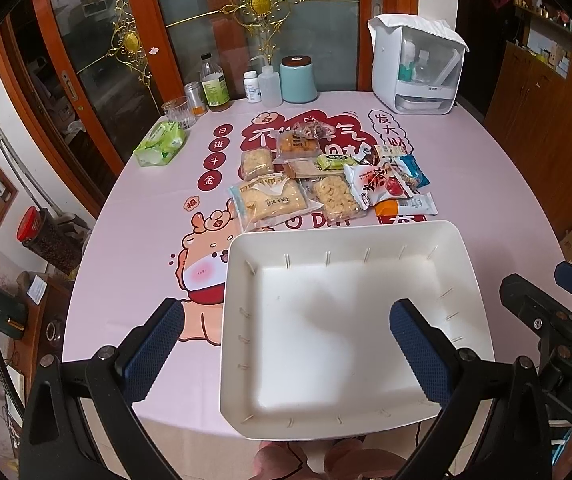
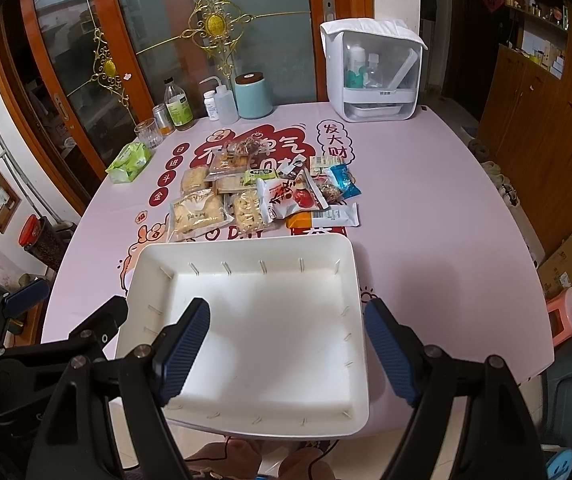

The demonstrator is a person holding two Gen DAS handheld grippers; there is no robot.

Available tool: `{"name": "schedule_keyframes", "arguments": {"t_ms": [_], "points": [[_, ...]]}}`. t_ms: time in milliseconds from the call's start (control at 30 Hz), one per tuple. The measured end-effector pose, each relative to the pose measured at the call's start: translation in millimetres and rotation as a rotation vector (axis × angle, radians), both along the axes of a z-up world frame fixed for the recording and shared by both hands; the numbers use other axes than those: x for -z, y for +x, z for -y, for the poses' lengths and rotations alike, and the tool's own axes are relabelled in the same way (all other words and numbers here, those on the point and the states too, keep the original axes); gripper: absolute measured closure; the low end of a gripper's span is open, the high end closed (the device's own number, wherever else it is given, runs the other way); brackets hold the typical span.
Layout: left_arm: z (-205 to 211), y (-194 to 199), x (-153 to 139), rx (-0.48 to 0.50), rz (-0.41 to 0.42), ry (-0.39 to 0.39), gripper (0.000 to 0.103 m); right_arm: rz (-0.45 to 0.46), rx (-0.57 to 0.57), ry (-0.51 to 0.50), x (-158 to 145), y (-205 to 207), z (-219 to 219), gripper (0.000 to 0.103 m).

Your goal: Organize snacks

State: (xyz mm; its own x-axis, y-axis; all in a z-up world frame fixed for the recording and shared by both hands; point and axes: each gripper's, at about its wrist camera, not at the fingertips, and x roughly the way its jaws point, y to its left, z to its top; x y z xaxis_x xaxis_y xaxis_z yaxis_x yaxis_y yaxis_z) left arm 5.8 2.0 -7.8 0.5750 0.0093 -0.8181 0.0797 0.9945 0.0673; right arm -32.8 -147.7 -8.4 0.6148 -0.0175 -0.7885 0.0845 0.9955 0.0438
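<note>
Pink-clothed table bears white tray, snack packets, tissue pack, bottles

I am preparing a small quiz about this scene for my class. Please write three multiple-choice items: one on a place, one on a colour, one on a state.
1. Where does the snack pile lie, seen from the tray?
A. inside it
B. beyond its far rim
C. under it

2. What colour is the canister with the dark lid?
A. light blue
B. red
C. yellow

3. What is the tray's state?
A. full of snacks
B. upside down
C. empty

Answers:
1 B: the packets lie on the tablecloth past the far rim.
2 A: its body is pale blue in both views.
3 C: only the bare white floor shows; the left gripper and right gripper have open fingers holding nothing.
</note>
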Motion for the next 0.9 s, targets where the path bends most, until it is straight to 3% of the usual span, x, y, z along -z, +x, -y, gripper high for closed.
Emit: {"name": "schedule_keyframes", "arguments": {"t_ms": [600, 900], "points": [[-5, -7, 7, 0.003, 0.002, -0.01, 0.004, 0.004, -0.008, 0.011, 7, -5, -6, 0.023], [11, -11, -1, -0.018, 0.008, 0.002, 0.004, 0.012, -0.035, 0.02, 0, -8, 0, 0.023]]}}
